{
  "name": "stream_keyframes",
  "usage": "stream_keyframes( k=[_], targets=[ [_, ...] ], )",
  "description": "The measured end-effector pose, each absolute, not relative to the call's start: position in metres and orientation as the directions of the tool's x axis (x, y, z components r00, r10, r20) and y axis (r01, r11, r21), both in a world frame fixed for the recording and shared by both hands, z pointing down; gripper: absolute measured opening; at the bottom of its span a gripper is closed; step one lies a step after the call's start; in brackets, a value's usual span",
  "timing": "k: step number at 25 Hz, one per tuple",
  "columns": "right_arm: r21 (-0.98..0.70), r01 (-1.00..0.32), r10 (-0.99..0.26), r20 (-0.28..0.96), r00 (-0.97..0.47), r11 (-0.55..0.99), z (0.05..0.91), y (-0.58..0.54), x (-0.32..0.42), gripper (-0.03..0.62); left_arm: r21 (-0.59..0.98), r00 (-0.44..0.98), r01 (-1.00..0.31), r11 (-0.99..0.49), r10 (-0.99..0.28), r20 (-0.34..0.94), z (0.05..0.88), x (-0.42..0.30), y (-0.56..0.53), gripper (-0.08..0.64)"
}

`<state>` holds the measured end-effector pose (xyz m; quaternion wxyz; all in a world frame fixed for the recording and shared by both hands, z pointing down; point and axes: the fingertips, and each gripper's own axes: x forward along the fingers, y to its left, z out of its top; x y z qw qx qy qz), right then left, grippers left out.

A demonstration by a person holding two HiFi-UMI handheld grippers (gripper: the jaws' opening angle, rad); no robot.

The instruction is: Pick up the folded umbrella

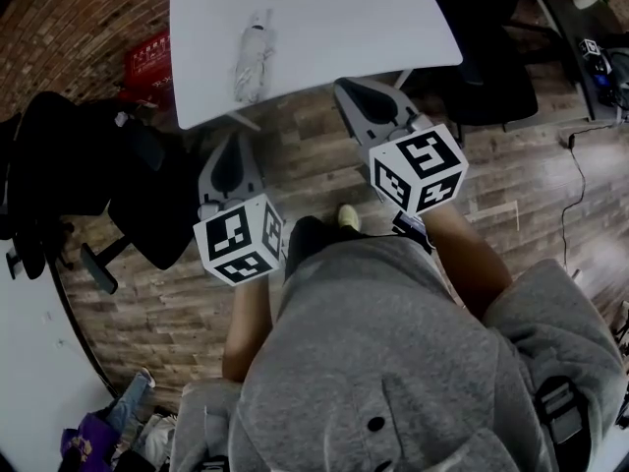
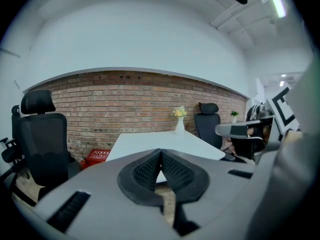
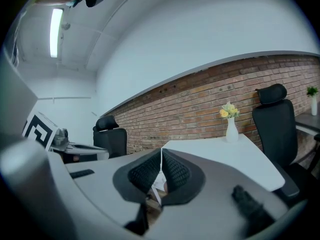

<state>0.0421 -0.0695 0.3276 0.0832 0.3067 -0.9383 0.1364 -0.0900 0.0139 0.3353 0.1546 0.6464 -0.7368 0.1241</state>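
Observation:
The folded umbrella (image 1: 253, 62), pale grey and rolled up, lies on the white table (image 1: 344, 18) toward its left side. My left gripper (image 1: 233, 138) is held over the wooden floor just short of the table's near edge, below the umbrella, with its jaws shut and empty. My right gripper (image 1: 347, 87) reaches the near edge further right, also shut with nothing in it. In the left gripper view the pads (image 2: 150, 169) meet in front of the table (image 2: 150, 141). The right gripper view shows its pads (image 3: 175, 171) closed before the table (image 3: 225, 151). Neither gripper view shows the umbrella.
A white vase of flowers (image 2: 179, 121) (image 3: 231, 124) stands at the table's far end by the brick wall. Black office chairs (image 1: 59, 165) (image 1: 491, 77) flank the table. A red box (image 1: 149, 62) sits on the floor at the left, a cable (image 1: 570, 195) at the right.

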Motion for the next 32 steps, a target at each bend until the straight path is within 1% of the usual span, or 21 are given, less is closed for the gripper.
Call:
stream_keyframes(
  k=[8,22,32],
  targets=[
    [-0.195,-0.604,-0.551,0.266,-0.791,0.773,0.339,-0.095,0.016,0.025,0.030,-0.102,-0.992,0.124,-0.912,0.397,0.347,-0.116,-0.014,0.014],
    [-0.169,-0.647,-0.579,0.321,-0.749,0.743,0.348,-0.201,-0.058,0.025,0.062,-0.050,-0.995,0.082,-0.910,0.411,0.356,-0.203,-0.129,0.014],
    [-0.183,-0.666,-0.586,0.347,-0.732,0.723,0.353,-0.244,-0.094,0.025,0.084,0.002,-0.996,0.040,-0.894,0.448,0.367,-0.233,-0.174,0.015]
  ],
)
